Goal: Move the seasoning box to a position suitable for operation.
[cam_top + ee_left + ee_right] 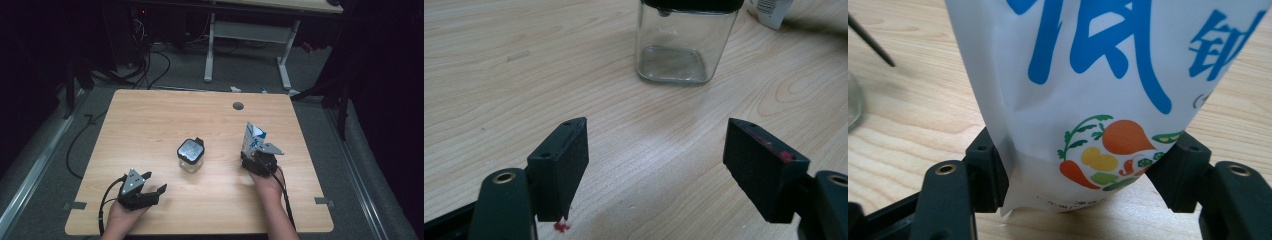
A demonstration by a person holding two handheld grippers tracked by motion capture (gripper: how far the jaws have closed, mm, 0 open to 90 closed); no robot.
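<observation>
Pouch: one white stand-up pouch (253, 138) with blue characters and a vegetable print, upright on the table's right half, well in from the right edge.
Right gripper (257, 161): jaws clamped on the pouch's lower sides, one each side.
Left gripper (150, 184): jaws wide apart over bare wood, near the front edge.
Jar: one square glass jar (190, 154) with a black lid, mid-table, between the grippers, apart from both.
Table (150, 125): far half bare except a cable hole (238, 106).
</observation>
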